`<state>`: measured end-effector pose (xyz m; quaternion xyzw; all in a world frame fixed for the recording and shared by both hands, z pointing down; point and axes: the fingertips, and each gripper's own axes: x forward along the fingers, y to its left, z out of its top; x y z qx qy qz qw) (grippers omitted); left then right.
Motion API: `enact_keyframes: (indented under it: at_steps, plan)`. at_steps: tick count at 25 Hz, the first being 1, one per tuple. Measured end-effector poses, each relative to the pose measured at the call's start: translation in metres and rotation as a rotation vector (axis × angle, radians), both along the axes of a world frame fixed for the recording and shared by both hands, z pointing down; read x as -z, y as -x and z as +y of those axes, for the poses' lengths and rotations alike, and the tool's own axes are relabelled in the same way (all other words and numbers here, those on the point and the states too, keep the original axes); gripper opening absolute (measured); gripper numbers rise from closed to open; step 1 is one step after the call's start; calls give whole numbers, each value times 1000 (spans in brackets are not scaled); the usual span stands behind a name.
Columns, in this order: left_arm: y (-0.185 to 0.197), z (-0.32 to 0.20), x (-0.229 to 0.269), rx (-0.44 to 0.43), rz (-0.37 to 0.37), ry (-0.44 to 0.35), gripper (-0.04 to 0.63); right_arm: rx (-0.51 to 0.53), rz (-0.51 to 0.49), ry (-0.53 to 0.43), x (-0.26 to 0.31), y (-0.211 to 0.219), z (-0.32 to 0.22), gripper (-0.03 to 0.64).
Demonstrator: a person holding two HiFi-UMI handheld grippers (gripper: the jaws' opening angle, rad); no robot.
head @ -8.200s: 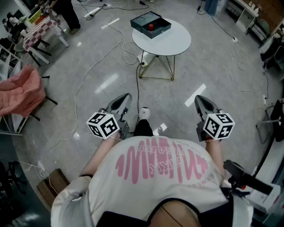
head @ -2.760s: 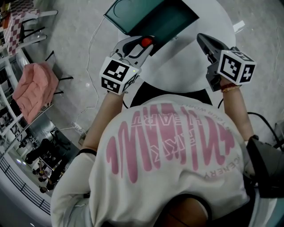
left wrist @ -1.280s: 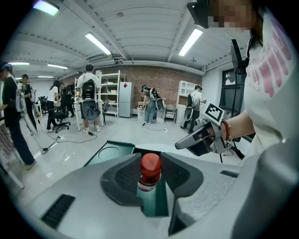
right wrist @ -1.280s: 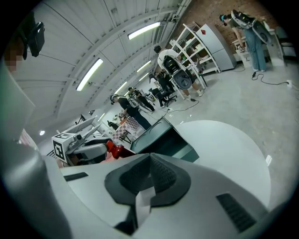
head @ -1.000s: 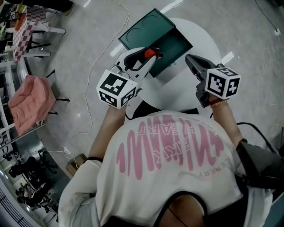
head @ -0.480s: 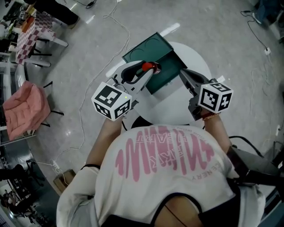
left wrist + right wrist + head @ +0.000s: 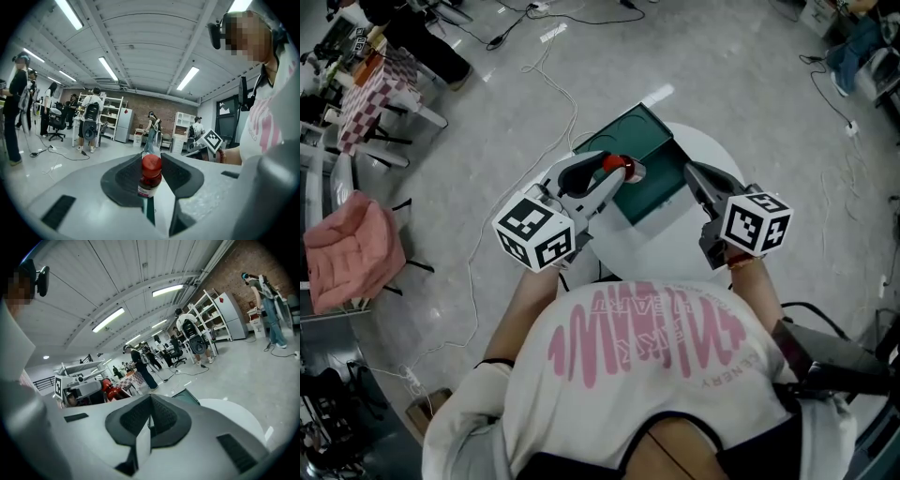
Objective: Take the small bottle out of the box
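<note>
Grey workshop floor surrounds a round white table (image 7: 717, 159). On it lies a dark green open box (image 7: 652, 169). A small red-capped glass bottle (image 7: 150, 180) is pinched between the left gripper's (image 7: 622, 169) jaws, raised above the box. The right gripper (image 7: 150, 401), closed on nothing, hovers beside the box. The bottle looks to be out; only setting it down seems left.

Small red-capped bottle (image 7: 150, 177), dark red with a pale label, sits upright, clamped in the left gripper (image 7: 151, 158), seemingly just above the open teal box (image 7: 652, 183).
</note>
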<state>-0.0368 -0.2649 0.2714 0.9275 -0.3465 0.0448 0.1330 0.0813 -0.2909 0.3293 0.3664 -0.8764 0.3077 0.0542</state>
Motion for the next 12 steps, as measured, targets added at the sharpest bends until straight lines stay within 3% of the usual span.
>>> enact_keyframes:
  at_steps: [7,12]
  plan:
    - [32,20,11,-64,6,-35,123,-55,35,-93,27,30,22,5]
    - [46,32,21,-115,14,-64,123,-182,-41,-178,58,31,35,5]
